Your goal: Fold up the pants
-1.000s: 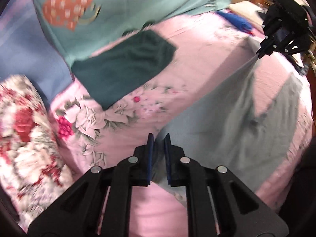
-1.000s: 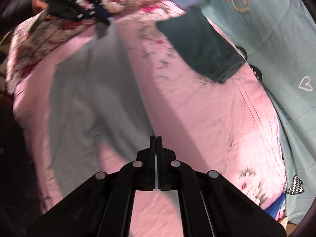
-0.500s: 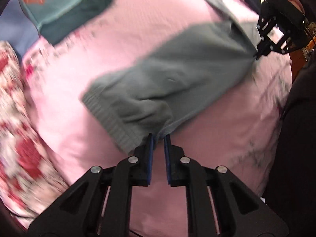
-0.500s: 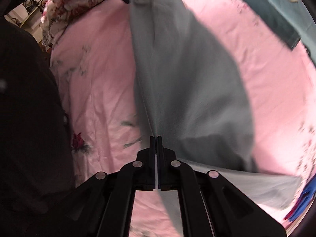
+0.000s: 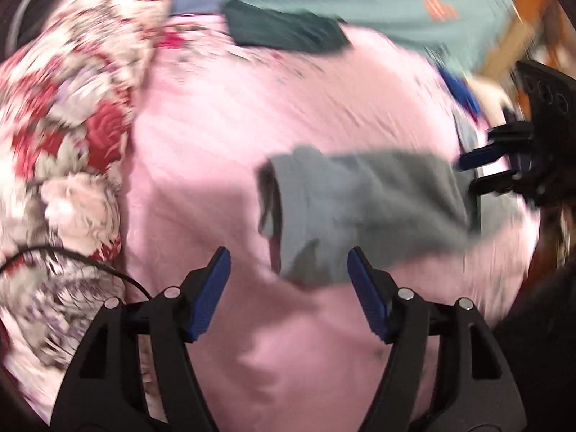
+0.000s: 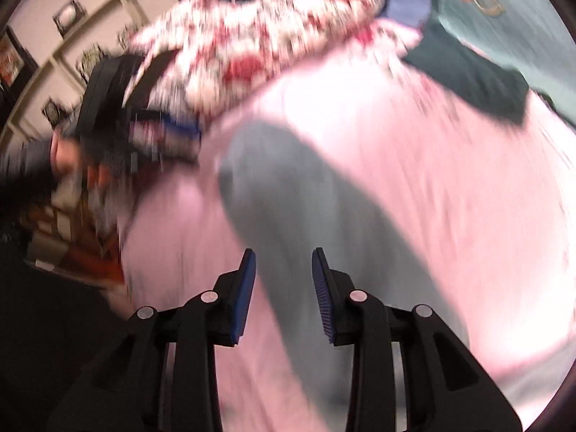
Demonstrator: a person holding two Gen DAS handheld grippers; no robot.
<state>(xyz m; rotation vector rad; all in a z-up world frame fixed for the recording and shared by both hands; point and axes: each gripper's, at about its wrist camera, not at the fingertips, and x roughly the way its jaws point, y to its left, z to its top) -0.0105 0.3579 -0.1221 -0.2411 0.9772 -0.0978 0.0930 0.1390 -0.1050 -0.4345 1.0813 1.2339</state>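
Garment: the grey-green knit pants (image 5: 367,212) lie folded on the pink cotton bedsheet (image 5: 223,151), ribbed end toward the left wrist camera.
Long axis: in the left view it runs from about 8 o'clock to 2 o'clock; in the right view the cloth (image 6: 298,223) stretches from 6 o'clock up to 11 o'clock.
Left gripper (image 5: 288,270): jaws opening and spread wide; the near corner of the pants sits at 12 o'clock, just beyond the pads, unpinched.
Right gripper (image 6: 284,273): jaws opening, half spread; cloth lies beneath the gap, no pad pressing it.
Nearer hand: judged even, each gripper standing at its own end of the fold.
Surroundings: dark green folded cloth (image 5: 284,32) well apart at 12 o'clock; red-and-white floral quilt (image 5: 64,115) at 9 o'clock.
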